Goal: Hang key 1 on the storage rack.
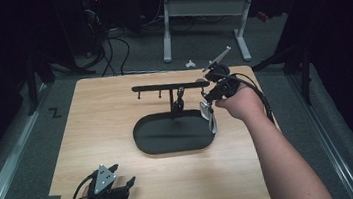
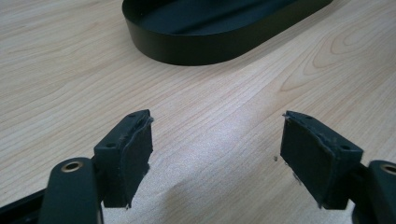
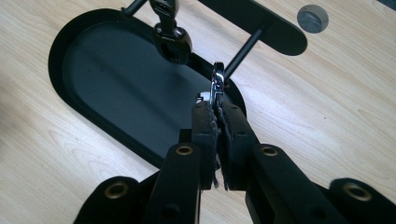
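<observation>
A black stand has an oval tray base (image 1: pixel 149 145) and a crossbar (image 1: pixel 163 86) with small pegs underneath. A black clasp (image 1: pixel 180 100) hangs from one peg over the tray. My right gripper (image 1: pixel 212 94) is held just below the bar's right end, shut on a silver metal clasp (image 1: pixel 208 113) that dangles over the tray's right rim. In the right gripper view the pads (image 3: pixel 205 121) pinch that silver clasp (image 3: pixel 217 80), with the black clasp (image 3: pixel 173 42) beyond it. My left gripper (image 1: pixel 124 174) rests at the table's front left, open with nothing between its fingers.
The wooden table (image 1: pixel 101 123) has bare room left of the tray and along the front. A round grey plug (image 3: pixel 312 18) sits in the tabletop near the stand. Beyond the far edge are floor cables (image 1: pixel 113 46) and a white desk frame (image 1: pixel 202 11).
</observation>
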